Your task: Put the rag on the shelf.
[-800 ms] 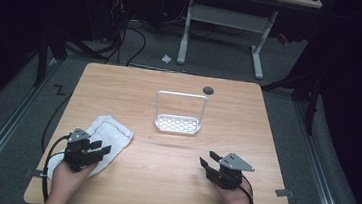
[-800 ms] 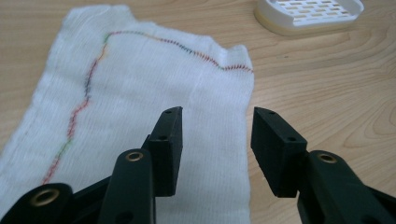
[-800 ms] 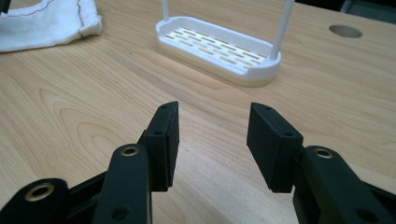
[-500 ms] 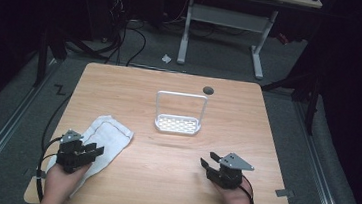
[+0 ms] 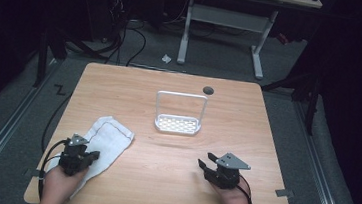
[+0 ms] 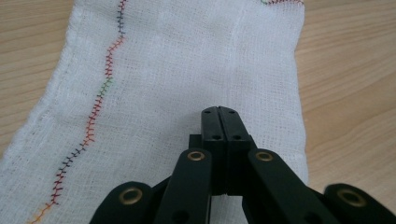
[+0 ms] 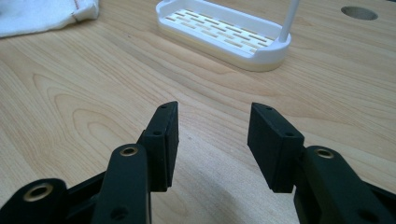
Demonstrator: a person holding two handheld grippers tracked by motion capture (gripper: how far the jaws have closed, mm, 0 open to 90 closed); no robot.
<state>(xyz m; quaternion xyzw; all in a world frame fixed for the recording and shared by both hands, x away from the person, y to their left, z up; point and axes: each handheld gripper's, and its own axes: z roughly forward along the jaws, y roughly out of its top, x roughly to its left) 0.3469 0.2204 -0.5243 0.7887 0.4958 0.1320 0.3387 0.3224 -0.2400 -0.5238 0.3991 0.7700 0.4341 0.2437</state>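
While your left tongs (image 6: 219, 116) sit with their jaws pressed flat together over the white cloth (image 6: 177, 70), it cannot be told from the left gripper view whether any weave is pinched between them; no fold rises at the tips, so they look closed on themselves with the fabric lying underneath. Your right tongs (image 7: 212, 140) are spread wide and hold nothing, hovering over bare wood near the front right of the desk (image 5: 267, 120).

In the high view the cloth (image 5: 107, 142) lies spread at the front left corner of the desk, its near end under your left tongs (image 5: 77, 153) and running to the front edge, its far end pointing toward the middle. Well apart from it, near the centre, stands a white slotted rack (image 5: 178, 124) with an upright wire hoop, and a round hole (image 5: 208, 90) sits in the wood beyond it. Your right tongs (image 5: 212, 169) rest opposite the left ones.

Judging from this, you are at the start of handling the cloth: the grip is not yet secure. The next move probably calls for opening the left tongs, catching a hem or corner, and bringing the right tongs across to the other edge.

No brand, label or writing can be read; the cloth carries only a line of multicoloured stitching (image 6: 100, 93).
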